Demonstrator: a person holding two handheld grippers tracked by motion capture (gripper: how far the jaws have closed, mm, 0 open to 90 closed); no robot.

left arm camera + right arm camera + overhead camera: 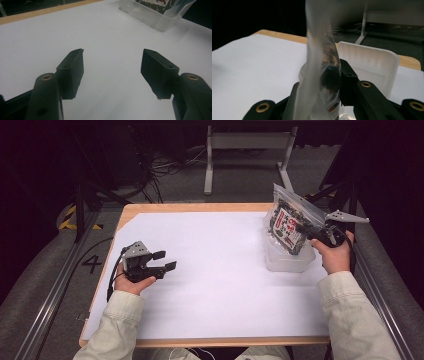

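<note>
In the high view, a wooden table [200, 207] carried a white sheet [215, 270] over most of its top. The left gripper [164, 261] sat at the sheet's left side, held in the person's left hand [131, 284], its jaws spread wide with nothing between them. At the right, the right gripper [301, 228] was held in the right hand [336, 254] and its jaws were closed on a clear zip bag [290, 220]. The bag stood upright, dark printed contents showing through it, its lower part inside a clear tub [287, 260] that rested on the sheet near the right edge. A grey plate [346, 216] stuck out from the top of the right gripper. Beyond the table lay dark floor with cables [170, 167] and a pale frame [250, 150].

In the left gripper view, the left gripper [112, 66] had its two black jaws far apart over bare sheet [50, 37], gripping nothing. The tub [155, 17] stood at the upper right, well apart from the jaws, the bag's [155, 2] print visible in it.

In the right gripper view, the right gripper [325, 82] pinched the bag [319, 50] between its jaws; the film rose straight up, twisted and blurred. The tub [372, 62] was just behind, its rim to the right of the bag. The sheet [249, 65] spread to the left, with the table [279, 35] edge past it.
</note>
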